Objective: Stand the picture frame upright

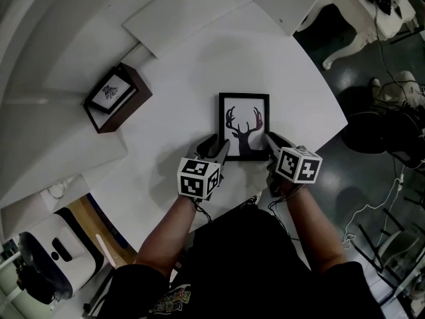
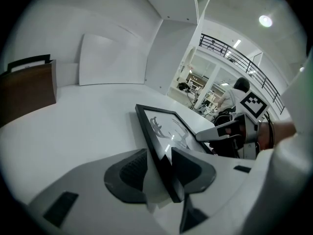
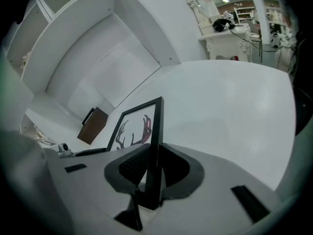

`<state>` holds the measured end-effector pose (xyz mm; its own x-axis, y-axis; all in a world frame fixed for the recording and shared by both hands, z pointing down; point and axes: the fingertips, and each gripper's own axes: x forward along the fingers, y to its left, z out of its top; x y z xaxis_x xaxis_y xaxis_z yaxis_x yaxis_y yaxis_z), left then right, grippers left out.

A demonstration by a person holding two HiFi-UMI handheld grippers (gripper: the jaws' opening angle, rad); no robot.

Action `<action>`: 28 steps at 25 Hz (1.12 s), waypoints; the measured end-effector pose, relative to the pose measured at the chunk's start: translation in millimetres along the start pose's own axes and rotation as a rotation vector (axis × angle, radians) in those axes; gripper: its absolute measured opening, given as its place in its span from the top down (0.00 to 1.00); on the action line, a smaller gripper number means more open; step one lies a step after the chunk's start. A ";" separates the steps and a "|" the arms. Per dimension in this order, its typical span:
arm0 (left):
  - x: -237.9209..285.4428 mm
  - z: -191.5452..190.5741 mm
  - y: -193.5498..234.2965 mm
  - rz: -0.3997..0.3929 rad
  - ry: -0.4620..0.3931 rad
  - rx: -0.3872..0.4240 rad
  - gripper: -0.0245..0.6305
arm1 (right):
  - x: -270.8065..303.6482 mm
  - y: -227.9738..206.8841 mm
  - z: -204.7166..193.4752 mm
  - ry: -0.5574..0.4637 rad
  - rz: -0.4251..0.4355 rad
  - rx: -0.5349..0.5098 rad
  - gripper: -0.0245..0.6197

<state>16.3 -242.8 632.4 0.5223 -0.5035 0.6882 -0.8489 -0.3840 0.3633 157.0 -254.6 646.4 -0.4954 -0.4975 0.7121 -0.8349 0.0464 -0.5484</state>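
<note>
Picture frame [image 1: 244, 126] low on the table [image 1: 192, 65], not yet upright, lift barely begun — right gripper [image 1: 272, 142] clamps one edge; left gripper [image 1: 220, 149] gapes loosely astride the other

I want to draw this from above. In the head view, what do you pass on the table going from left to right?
brown frame → left gripper → deer picture frame → right gripper

L tool [image 2: 159, 154] jaws apart, pic frame [image 2: 168, 130] edge btwn them, R tool [image 2: 217, 133] at far edge
</note>
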 end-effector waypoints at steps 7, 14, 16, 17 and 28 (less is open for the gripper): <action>4.1 2.2 -5.8 -0.017 0.003 -0.009 0.72 | -0.7 -1.3 -0.3 0.007 0.013 0.020 0.86; 0.8 16.7 -5.6 -0.098 -0.082 -0.221 0.72 | 0.1 -1.9 0.2 0.007 0.035 0.042 0.86; -1.4 20.1 -4.5 -0.144 -0.113 -0.339 0.73 | 0.1 -0.6 0.9 0.007 0.045 0.052 0.86; -2.1 20.7 -3.5 -0.162 -0.124 -0.393 0.73 | 0.0 -0.3 1.0 0.008 0.048 0.056 0.86; 1.9 12.3 -1.8 -0.241 -0.099 -0.629 0.74 | -0.6 -1.8 4.1 -0.001 0.051 0.080 0.86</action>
<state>19.8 -252.7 625.3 0.6824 -0.5401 0.4926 -0.5781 0.0136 0.8158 159.8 -257.9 645.2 -0.5368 -0.4970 0.6818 -0.7867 0.0027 -0.6173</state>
